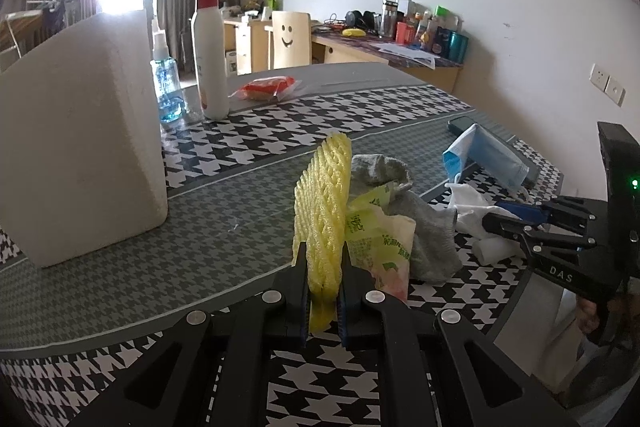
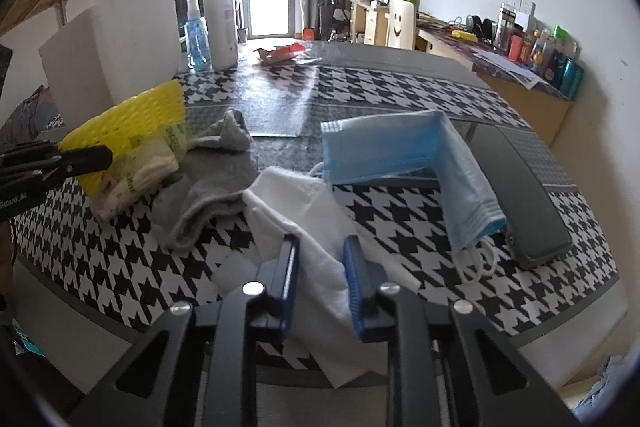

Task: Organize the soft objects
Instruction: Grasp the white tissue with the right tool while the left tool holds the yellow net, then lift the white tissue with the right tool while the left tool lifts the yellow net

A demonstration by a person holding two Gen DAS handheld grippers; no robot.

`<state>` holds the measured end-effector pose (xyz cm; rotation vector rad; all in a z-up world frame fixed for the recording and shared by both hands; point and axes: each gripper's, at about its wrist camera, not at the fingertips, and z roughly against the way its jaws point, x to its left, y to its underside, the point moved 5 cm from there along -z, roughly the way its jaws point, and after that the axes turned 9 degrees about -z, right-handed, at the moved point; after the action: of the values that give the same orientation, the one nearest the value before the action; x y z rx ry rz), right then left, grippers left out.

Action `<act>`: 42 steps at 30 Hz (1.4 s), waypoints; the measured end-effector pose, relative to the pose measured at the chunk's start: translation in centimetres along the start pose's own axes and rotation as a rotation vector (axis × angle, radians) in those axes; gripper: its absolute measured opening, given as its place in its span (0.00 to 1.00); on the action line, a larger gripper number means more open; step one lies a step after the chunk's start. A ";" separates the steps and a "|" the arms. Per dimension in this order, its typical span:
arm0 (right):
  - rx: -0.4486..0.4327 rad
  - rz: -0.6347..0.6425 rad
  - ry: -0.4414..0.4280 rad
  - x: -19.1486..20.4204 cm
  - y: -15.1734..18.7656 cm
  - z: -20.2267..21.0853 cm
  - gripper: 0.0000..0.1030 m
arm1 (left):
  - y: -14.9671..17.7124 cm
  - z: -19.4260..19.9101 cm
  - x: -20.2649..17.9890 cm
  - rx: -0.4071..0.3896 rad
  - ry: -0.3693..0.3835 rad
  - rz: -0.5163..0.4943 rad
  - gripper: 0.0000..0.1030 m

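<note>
My left gripper (image 1: 323, 259) is shut on a yellow foam net sleeve (image 1: 322, 203), held upright just above the table; the sleeve also shows in the right wrist view (image 2: 132, 123). A grey sock (image 1: 424, 227) and a green printed plastic bag (image 1: 378, 239) lie right of it. My right gripper (image 2: 320, 251) is open, its fingers on either side of a white cloth (image 2: 308, 211) lying on the table. A blue face mask (image 2: 404, 155) lies beyond it. The right gripper also shows in the left wrist view (image 1: 512, 219).
A white foam box (image 1: 80, 139) stands at the left. A lotion pump bottle (image 1: 208, 51), a blue spray bottle (image 1: 166, 83) and a red packet (image 1: 266, 89) stand farther back. A dark phone (image 2: 520, 187) lies by the mask near the table's right edge.
</note>
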<state>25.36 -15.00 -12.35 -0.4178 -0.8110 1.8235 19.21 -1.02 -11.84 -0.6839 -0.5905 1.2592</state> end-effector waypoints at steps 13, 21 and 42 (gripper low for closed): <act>0.055 0.078 -0.034 0.3 -1.1 -1.0 0.09 | 0.0 0.3 0.4 -0.015 0.004 0.015 0.10; -0.022 0.064 -0.084 1.2 -2.3 1.1 0.07 | -0.6 1.8 0.8 -0.059 -0.006 0.023 0.10; -0.200 -0.013 -0.136 2.5 -5.7 6.2 0.07 | -2.5 5.8 1.2 -0.158 -0.036 -0.003 0.11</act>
<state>24.45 -13.46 -3.75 -0.4183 -1.0927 1.7797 16.83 0.56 -6.02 -0.7926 -0.7263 1.2333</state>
